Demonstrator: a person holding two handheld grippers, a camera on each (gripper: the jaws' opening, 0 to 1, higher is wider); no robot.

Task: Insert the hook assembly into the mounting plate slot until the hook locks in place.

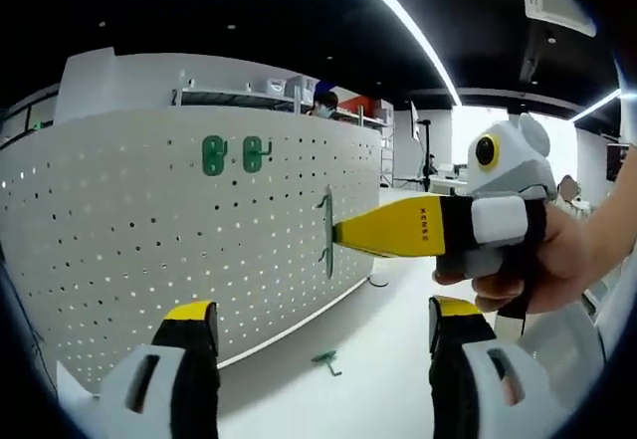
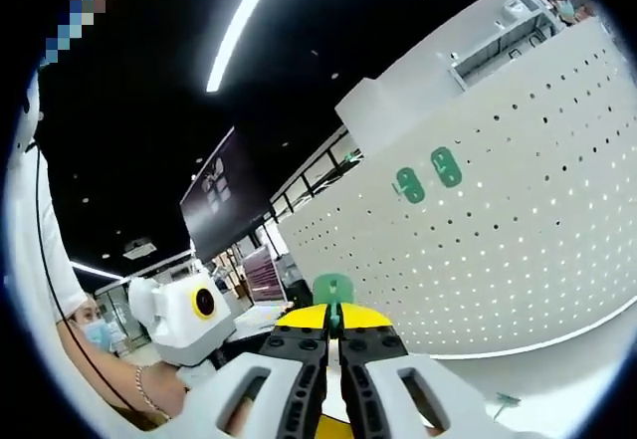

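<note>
Hook (image 1: 325, 232) near pegboard (image 1: 149, 240), unobstructed

Pegboard (image 1: 149, 240): white, regular grid of small dark holes across the left half of the left gripper view; same white dotted pattern on the right side of the right gripper view. Two mounted hooks (image 1: 231, 154), upper centre-left on the board: green. Held hook (image 2: 332, 290), centre-bottom of the right gripper view: pale green plate, edge-on and grey-green in the left gripper view. Right gripper (image 1: 343, 232): yellow jaws, black and white body. Left gripper (image 1: 318, 325) at frame bottom: yellow tips, black fingers, light grey housings. Loose hook (image 1: 326, 361) on the white table (image 1: 378, 379): green. Ceiling: black with white light strips.
</note>
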